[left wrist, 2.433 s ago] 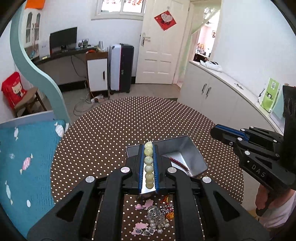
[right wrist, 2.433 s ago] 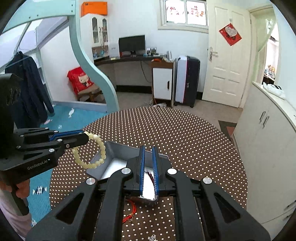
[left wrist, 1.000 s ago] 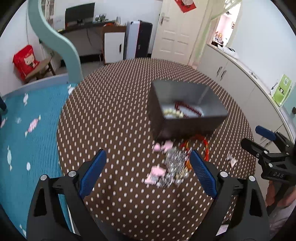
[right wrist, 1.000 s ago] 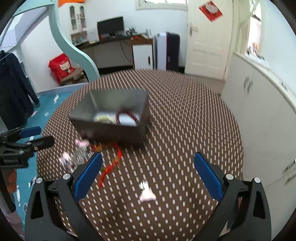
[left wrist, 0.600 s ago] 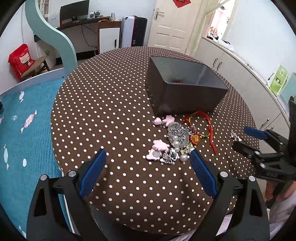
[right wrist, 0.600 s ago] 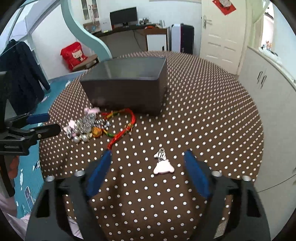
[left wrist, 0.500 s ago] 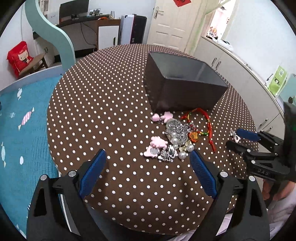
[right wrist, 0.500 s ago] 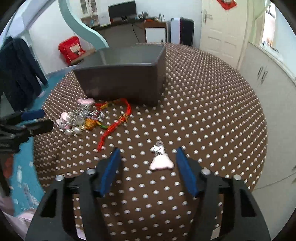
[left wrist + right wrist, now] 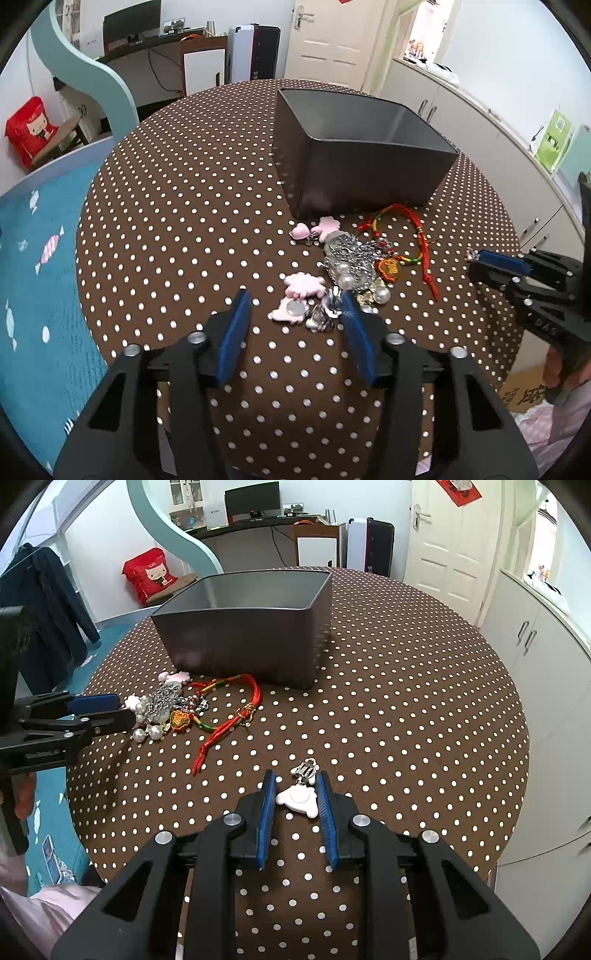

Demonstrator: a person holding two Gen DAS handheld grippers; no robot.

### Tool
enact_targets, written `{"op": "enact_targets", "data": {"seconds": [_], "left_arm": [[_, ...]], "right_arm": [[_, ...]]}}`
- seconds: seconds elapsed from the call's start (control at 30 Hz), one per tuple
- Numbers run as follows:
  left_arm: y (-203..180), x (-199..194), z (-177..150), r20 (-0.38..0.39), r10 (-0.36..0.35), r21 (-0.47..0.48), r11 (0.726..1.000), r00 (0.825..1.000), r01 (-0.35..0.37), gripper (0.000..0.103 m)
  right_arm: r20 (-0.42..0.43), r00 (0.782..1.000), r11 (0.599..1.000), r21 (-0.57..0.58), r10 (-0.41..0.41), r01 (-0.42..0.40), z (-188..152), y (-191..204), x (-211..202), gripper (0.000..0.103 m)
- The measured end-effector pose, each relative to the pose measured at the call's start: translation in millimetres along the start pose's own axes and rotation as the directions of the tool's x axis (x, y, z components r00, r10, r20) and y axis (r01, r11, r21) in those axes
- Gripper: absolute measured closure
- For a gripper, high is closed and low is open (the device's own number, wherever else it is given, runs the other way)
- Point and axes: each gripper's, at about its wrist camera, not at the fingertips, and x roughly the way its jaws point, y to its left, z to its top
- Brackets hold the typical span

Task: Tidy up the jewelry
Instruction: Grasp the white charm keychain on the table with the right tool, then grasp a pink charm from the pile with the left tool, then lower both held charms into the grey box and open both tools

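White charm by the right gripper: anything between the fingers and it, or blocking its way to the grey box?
Nothing visible. The white charm already lies between the open right gripper's fingers, and only bare dotted tablecloth separates it from the grey box; the red cord bracelet lies off to the left.

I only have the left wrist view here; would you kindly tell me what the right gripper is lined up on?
Observer: The right gripper straddles a white charm lying flat on the table.
Operator: Thank you. Has it closed on the charm?
Observer: No, its jaws stand open on either side of it.
Operator: Is the red cord tangled with it?
Observer: No, the red cord lies apart, to the charm's left.
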Motion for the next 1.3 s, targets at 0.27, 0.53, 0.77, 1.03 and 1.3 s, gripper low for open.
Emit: {"op": "enact_targets", "data": {"seconds": [0.27,0.53,0.77,1.03,1.3], "left_arm": [[3,2,4,-0.020,0.007,0.030,1.000,1.000,-0.006,0.076],[9,-6,2,-0.005,0.002,-0.003,1.000,1.000,-0.002,0.083],[15,-15,-2,0.014,-0.012,-0.036,0.999,1.000,0.013,0.084],[17,-33,1,0.063,-0.019,-0.044,0.999,0.998,0.022,0.084],[10,-43,19,0.114,-0.033,-0.039,0.999,0.993,0.038,0.084]], "right_arm": [[-0.015,1.000,1.000,0.015,-0.011,0.011,7,-6,4,0.082],[-0.001,1.000,1.000,0.014,0.001,-0.001,11,-6,4,0.082],[0.014,1.000,1.000,0.014,-0.003,0.002,13,-8,0,0.082],[0.049,0.999,1.000,0.001,-0.008,0.008,23,-2,-8,0.082],[0.112,0.994,0.999,-0.040,-0.012,0.016,44,8,-17,0.082]]}}
